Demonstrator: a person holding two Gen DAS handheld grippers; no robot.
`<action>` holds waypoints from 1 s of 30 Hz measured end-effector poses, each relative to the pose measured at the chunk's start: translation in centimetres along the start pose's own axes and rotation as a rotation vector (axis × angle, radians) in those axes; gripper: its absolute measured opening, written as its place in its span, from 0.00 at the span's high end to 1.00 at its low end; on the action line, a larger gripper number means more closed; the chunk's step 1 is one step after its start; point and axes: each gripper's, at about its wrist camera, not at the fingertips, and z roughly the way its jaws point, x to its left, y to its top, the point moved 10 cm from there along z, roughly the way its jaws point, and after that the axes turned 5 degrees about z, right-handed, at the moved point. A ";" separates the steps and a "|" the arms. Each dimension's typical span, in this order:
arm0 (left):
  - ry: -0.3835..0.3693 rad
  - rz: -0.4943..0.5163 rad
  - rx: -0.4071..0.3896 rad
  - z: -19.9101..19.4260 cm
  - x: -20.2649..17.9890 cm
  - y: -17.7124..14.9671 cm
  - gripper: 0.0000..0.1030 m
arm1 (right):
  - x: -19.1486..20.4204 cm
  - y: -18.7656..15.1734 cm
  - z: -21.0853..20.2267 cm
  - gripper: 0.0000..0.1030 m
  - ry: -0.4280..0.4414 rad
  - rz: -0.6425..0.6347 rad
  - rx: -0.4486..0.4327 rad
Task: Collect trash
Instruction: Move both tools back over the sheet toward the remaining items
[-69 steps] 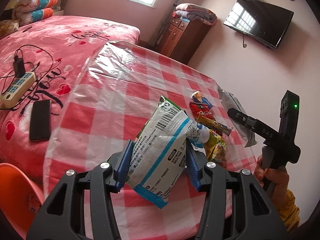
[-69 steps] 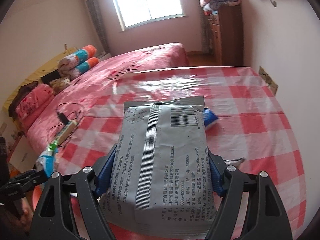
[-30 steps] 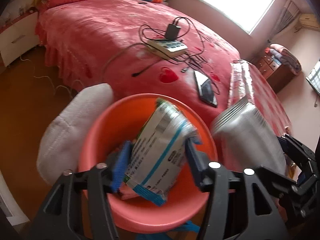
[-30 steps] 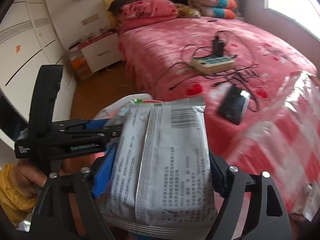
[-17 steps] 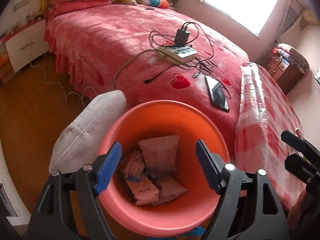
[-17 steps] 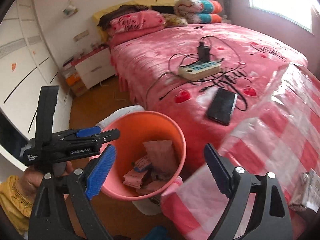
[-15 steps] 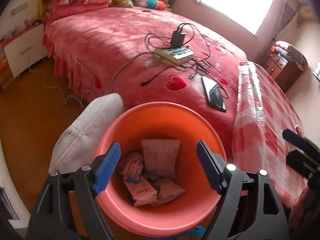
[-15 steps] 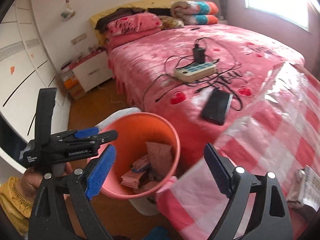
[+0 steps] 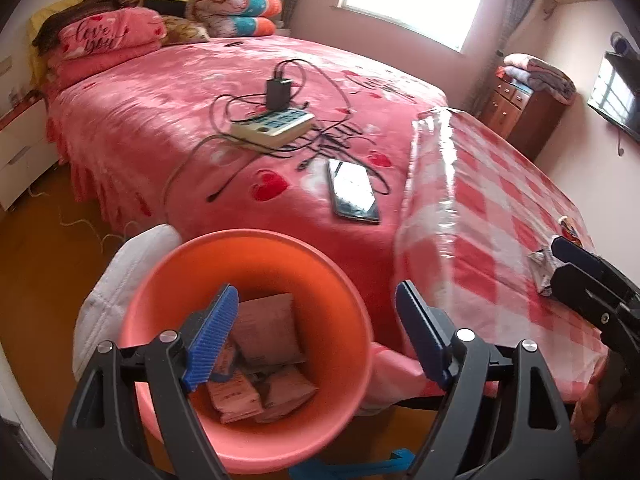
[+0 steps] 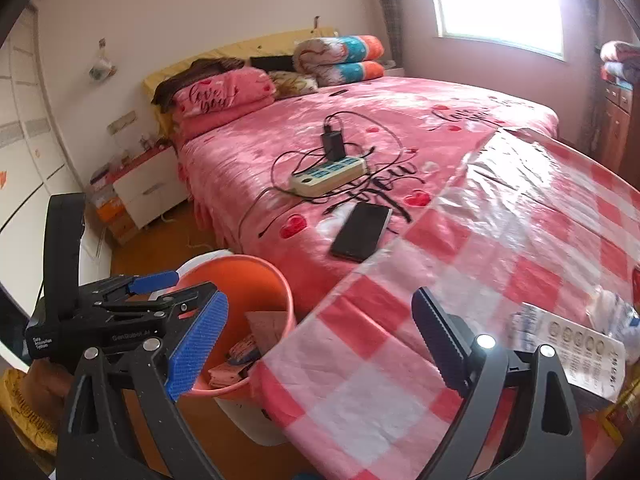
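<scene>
A: Left wrist view: bed point(image 9: 168, 128) is filling most of the frame, checked table point(image 9: 500, 216) is butting against its side. Orange bin point(image 9: 348, 320) is sitting on the floor at the table corner, white cushion point(image 9: 120, 280) just beside it.

B: Grippers?

A: Left gripper point(image 9: 316, 336) is hanging over the bin, jaws spread after opening, nothing between them. Right gripper point(image 10: 320, 340) is hovering over the table edge, jaws also just widened, empty.

B: Trash?

A: Wrappers point(image 9: 264, 380) are lying jumbled in the bin bottom, partly hidden by the blue pads; no clear long axis. One printed packet point(image 10: 568, 352) is lying flat on the table, right end cut off. Phone point(image 10: 362, 230) and power strip point(image 10: 328, 172) are resting on the bed.
</scene>
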 end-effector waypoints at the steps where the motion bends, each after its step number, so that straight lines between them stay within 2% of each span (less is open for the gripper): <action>1: -0.005 0.005 0.000 0.0 -0.4 0.1 0.21 | -0.5 0.1 -0.4 0.11 -0.004 0.008 -0.007; 14: -0.064 0.093 0.001 -0.1 -7.5 1.2 0.20 | -5.6 0.5 -4.1 0.11 -0.043 0.084 -0.096; 30: -0.107 0.234 0.038 1.0 -16.4 1.3 0.20 | -11.4 0.4 -7.2 0.11 -0.076 0.162 -0.146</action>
